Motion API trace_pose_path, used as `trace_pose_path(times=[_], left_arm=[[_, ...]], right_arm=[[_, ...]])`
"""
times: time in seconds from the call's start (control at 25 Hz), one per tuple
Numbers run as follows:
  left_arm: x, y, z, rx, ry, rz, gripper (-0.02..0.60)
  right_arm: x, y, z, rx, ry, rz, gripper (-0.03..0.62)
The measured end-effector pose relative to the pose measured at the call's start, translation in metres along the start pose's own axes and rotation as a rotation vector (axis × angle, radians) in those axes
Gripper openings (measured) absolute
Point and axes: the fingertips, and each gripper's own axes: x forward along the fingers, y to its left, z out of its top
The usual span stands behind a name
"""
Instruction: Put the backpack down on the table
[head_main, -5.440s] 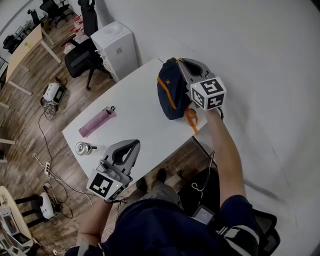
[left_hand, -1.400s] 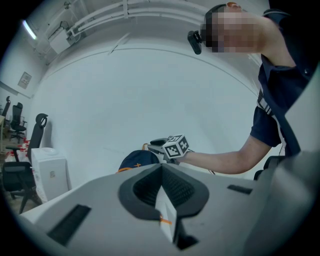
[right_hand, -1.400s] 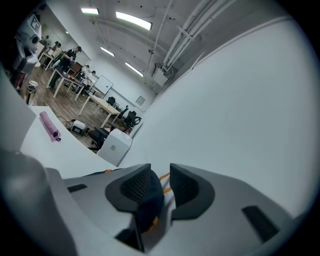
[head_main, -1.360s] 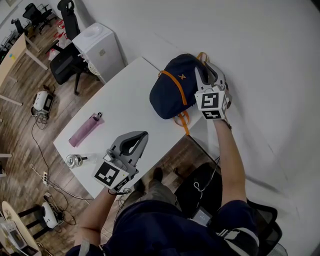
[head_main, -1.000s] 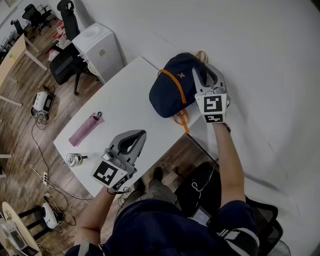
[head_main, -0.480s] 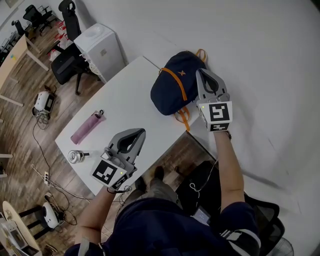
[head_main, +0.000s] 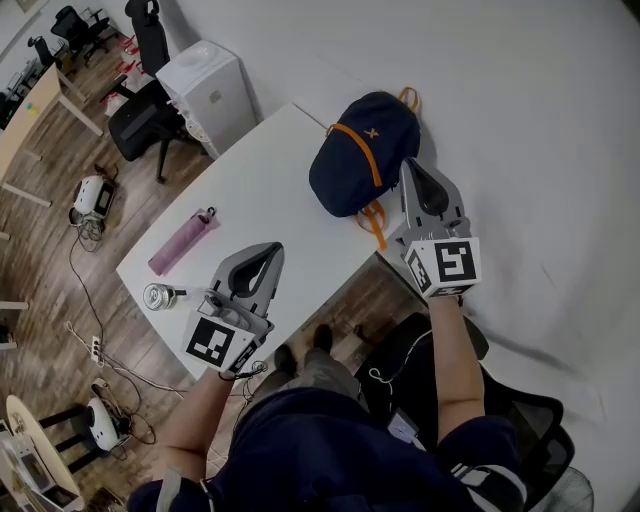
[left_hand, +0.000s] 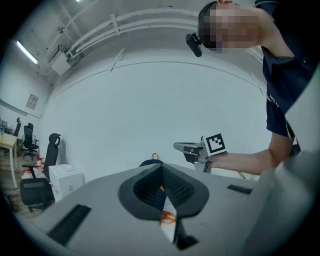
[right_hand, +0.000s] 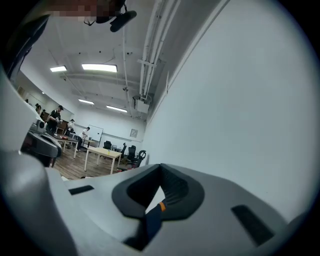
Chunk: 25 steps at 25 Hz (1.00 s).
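The navy backpack (head_main: 362, 150) with orange trim lies on the far right corner of the white table (head_main: 260, 200), its orange straps hanging over the near edge. My right gripper (head_main: 408, 165) hovers just right of it, apart from it, shut and empty. In the right gripper view the jaws (right_hand: 160, 169) meet, and a strip of the backpack (right_hand: 151, 222) shows through the gap behind them. My left gripper (head_main: 273, 250) is shut and empty over the table's near edge. In the left gripper view its jaws (left_hand: 161, 167) point at the backpack (left_hand: 150, 162) and the right gripper (left_hand: 192, 148).
A pink bottle (head_main: 182, 240) lies on the table's left part, with a metal cup (head_main: 160, 296) at the near left corner. A white cabinet (head_main: 205, 85) and a black office chair (head_main: 140, 115) stand beyond the table. A white wall runs close behind the backpack.
The right gripper let go of the backpack, shut its jaws and drew back toward me and upward. The backpack stays on the table. The left gripper rose a little.
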Motion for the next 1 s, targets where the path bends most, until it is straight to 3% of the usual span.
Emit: trace_pose_path(times=[0.44, 1.0], left_arm=[[-0.048, 0.009, 0.030, 0.116, -0.043, 0.120, 0.002], [-0.109, 0.002, 0.052, 0.175, -0.113, 0.098, 0.002]], right_arm=[[-0.076, 0.050, 0.033, 0.007, -0.059, -0.046, -0.003], [-0.155, 0.135, 0.052, -0.031, -0.055, -0.152, -0.002]])
